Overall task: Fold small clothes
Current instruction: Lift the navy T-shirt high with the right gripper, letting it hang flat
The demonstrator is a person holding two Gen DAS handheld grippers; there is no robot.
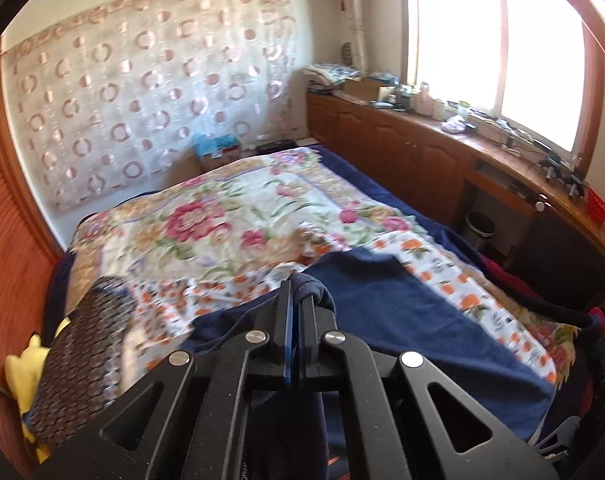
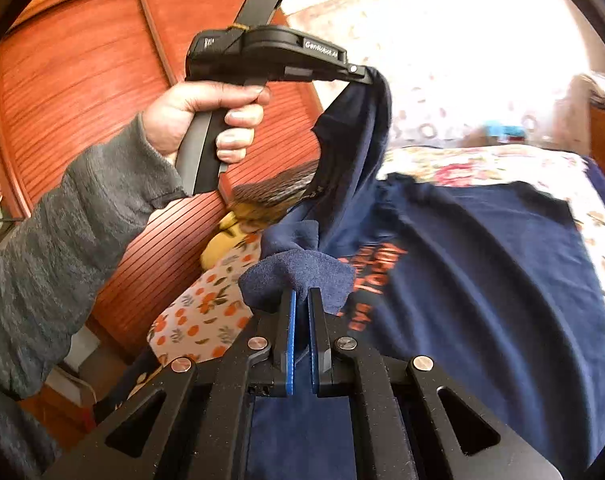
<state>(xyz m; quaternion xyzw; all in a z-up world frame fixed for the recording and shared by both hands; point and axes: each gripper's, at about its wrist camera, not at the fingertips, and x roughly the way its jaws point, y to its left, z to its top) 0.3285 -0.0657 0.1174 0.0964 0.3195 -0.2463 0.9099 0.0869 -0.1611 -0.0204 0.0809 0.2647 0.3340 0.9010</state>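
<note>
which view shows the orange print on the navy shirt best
The right wrist view. There the navy shirt lies spread on the bed with its orange lettering visible, though blurred and unreadable. The left wrist view shows only plain navy fabric past the left gripper, with no print in sight.

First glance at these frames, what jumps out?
The navy shirt with orange print: both grippers are shut on its fabric, the right gripper low in the foreground, the left gripper lifting a corner up high in the person's hand. Behind it, the floral bedspread fills the bed under a glaring window.
</note>
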